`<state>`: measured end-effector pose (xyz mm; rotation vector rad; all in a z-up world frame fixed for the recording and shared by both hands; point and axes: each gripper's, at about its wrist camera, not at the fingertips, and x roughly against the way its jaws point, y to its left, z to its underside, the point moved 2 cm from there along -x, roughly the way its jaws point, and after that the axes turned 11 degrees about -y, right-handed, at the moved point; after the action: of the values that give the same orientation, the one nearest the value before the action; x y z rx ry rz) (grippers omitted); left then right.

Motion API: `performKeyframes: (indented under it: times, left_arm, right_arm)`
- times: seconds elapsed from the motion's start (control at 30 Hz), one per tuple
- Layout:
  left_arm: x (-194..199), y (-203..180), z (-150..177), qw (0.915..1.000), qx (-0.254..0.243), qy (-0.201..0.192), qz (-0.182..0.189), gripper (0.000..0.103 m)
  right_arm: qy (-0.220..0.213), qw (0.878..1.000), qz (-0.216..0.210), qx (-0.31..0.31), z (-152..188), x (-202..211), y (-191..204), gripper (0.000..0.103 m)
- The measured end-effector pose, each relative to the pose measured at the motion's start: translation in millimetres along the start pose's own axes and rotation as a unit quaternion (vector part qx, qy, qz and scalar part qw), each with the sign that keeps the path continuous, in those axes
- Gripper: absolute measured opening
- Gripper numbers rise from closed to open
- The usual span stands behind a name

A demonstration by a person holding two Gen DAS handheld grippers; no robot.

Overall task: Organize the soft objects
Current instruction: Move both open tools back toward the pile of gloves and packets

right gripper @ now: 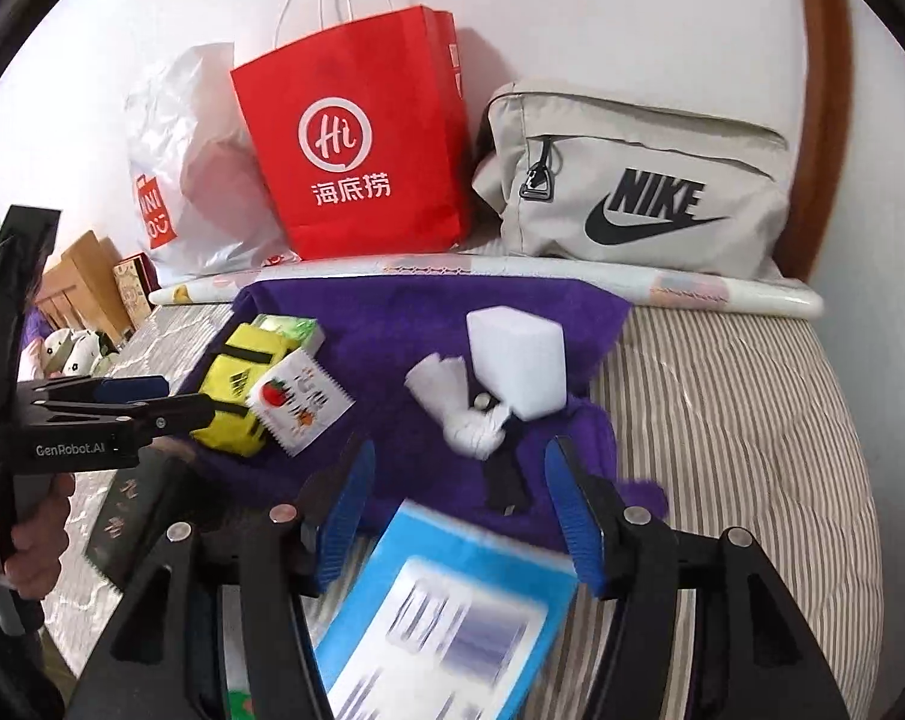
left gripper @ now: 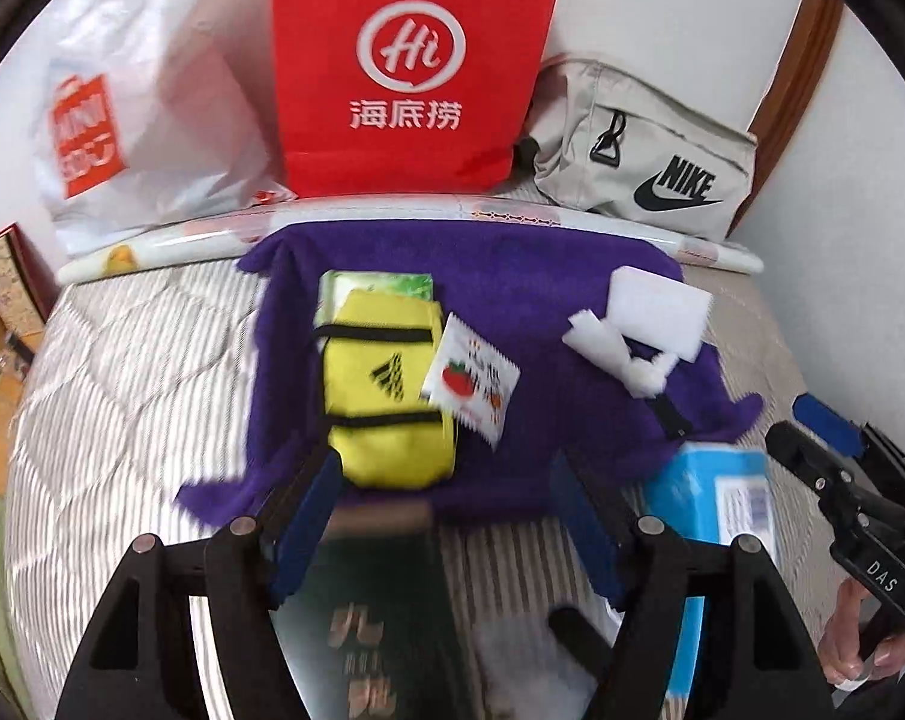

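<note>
Left gripper (left gripper: 446, 516): fingers spread wide, nothing between the pads. A dark green packet (left gripper: 368, 618) lies blurred beneath them on the bed; contact cannot be told. The left finger tip sits just beside the near end of the yellow pouch (left gripper: 386, 396).

Right gripper (right gripper: 458, 516): fingers also wide apart. A blue packet (right gripper: 446, 612) with a pale label lies between and below them, blurred; whether the pads touch it cannot be told.

Task things lie on a purple towel (right gripper: 392, 336) spread over the striped bed quilt (right gripper: 722, 420):
- yellow pouch with black straps, left side of the towel, resting on a green-white tissue pack (left gripper: 380, 288).
- white sachet (left gripper: 470, 384) printed with a tomato, leaning against the pouch's right edge.
- white sponge block (right gripper: 515, 360) toward the right, with a crumpled white fabric piece (right gripper: 452, 402) just in front, and a black strap (right gripper: 503, 480) trailing toward the right gripper.

Behind the towel: a rolled white mat (right gripper: 722, 294) across the bed, then against the wall a white plastic bag (right gripper: 176, 180), a red paper bag (right gripper: 356, 150) and a grey Nike bag (right gripper: 632, 180).
</note>
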<state>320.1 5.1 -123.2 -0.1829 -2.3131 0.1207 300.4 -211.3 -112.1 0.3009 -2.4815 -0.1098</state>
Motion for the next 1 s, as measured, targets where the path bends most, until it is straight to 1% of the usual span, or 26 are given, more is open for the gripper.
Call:
performKeyframes:
  times: [0.1,0.23,0.37,0.43,0.5,0.57,0.7,0.87,1.0]
  left_arm:
    - [29.6,3.5,16.4,0.9999,0.002,-0.013,-0.003,0.07]
    - [63.4,7.2,44.9,0.9998,-0.002,-0.017,-0.013,0.07]
    - [87.9,11.9,71.4,0.9994,-0.004,-0.021,-0.026,0.07]
    - [100.7,14.0,89.0,0.999,-0.008,-0.025,-0.035,0.07]
    - [110.0,14.7,104.6,0.999,-0.012,-0.025,-0.036,0.07]
    - [115.4,14.9,118.1,0.9991,-0.011,-0.023,-0.034,0.07]
    - [116.9,14.5,140.0,0.9994,-0.008,-0.016,-0.031,0.07]
    - [107.7,13.3,163.8,0.9999,0.011,-0.007,-0.012,0.07]
    - [100.4,10.3,178.2,0.9999,0.013,0.0,-0.009,0.07]
  right_arm:
    - [0.003,1.0,0.002,0.013,12.0,24.1,16.1,0.059]
    - [0.0,1.0,-0.002,0.023,30.8,52.6,35.0,0.059]
    - [-0.001,1.0,-0.006,0.022,53.6,84.6,51.6,0.059]
    - [-0.005,1.0,-0.002,0.031,66.4,99.3,58.9,0.059]
    - [-0.008,0.999,0.003,0.041,80.2,111.1,64.2,0.059]
    - [-0.005,0.999,0.005,0.043,95.5,120.7,66.5,0.059]
    - [0.002,0.999,-0.006,0.041,123.3,130.5,69.4,0.059]
    - [0.011,0.998,0.007,0.056,151.3,126.9,75.1,0.059]
    - [0.025,0.997,0.002,0.073,169.1,117.0,84.5,0.059]
